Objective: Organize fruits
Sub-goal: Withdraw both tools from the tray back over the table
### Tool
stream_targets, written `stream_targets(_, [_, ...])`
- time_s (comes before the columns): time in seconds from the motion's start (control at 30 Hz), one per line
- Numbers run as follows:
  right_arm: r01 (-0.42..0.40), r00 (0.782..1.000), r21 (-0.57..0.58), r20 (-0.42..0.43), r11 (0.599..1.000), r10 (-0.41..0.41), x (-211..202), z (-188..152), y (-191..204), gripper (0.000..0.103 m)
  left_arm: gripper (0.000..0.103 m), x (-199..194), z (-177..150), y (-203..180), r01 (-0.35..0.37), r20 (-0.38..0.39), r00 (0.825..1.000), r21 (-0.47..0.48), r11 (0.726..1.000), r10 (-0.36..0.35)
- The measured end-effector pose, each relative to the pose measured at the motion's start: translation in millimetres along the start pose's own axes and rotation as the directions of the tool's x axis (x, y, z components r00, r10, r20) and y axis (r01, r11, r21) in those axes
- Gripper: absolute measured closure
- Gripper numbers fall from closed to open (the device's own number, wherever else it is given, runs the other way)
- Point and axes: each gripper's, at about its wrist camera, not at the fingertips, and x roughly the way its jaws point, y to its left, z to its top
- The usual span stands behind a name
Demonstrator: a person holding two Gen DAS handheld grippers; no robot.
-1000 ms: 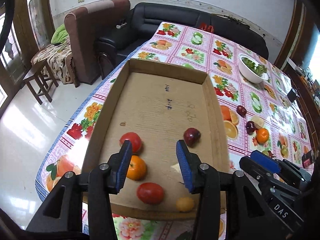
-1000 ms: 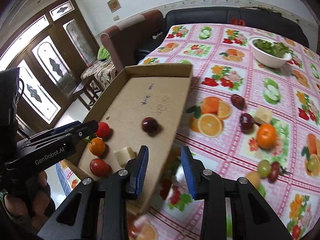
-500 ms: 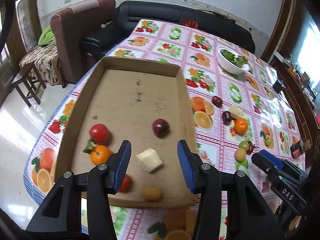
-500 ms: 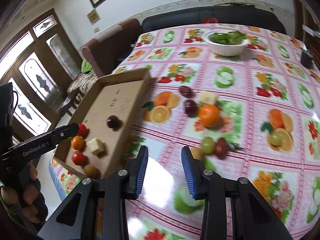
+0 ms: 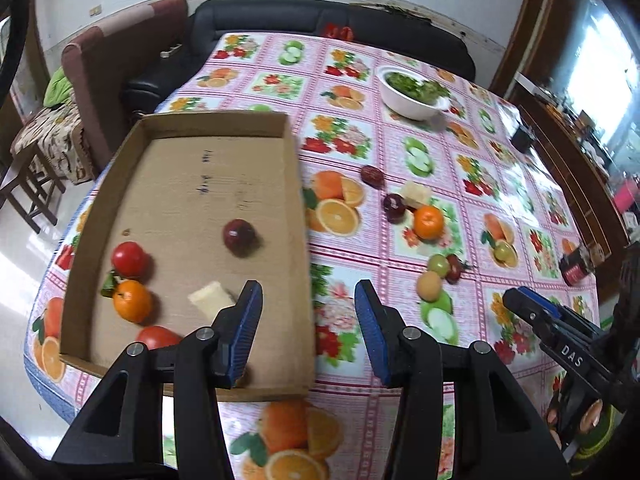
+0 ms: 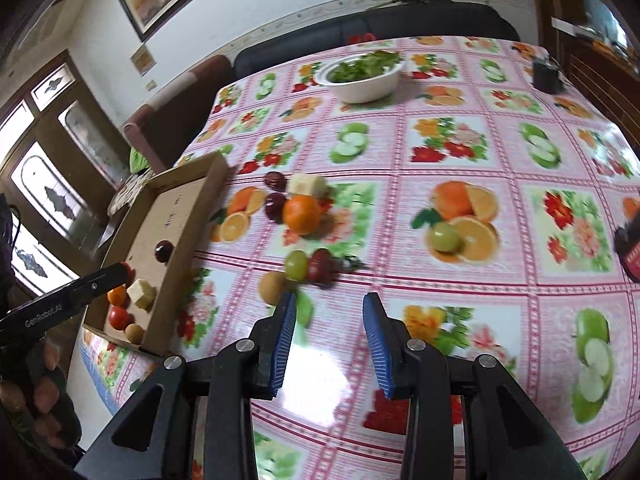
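Right wrist view: right gripper (image 6: 329, 343) jaws parted, empty; loose fruits at twelve o'clock, brown round fruit (image 6: 272, 288) nearest at eleven; likely light, firm, rollable, take across its middle; left gripper (image 5: 308, 332) parted, empty; cardboard tray (image 5: 298, 216) at nine.

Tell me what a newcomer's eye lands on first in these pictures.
First, the loud pink tablecloth printed with fruit and flower squares, where real loose fruit, led by a bright orange mandarin, clusters right of the box. On the table's left edge lies a shallow brown cardboard box already holding small fruits and a pale yellow chunk. At the far end sits a white bowl of green leaves.
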Motion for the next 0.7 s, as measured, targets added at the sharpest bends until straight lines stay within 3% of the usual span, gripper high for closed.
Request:
stream_targets(0.4, [0.043,0.999,0.085,0.008,0.995,-0.044,-7,-6,-47,0.066,0.057,22,-10,-43,0.093,-0.067,0.994,0.072,0.993,-0.088])
stream_targets(0.7, [0.030,0.999,0.094,0.010,0.995,-0.031,5,8,-51,0.066,0.057,49,-10,-69,0.171,-0.108,0.981,0.107,0.979,-0.160])
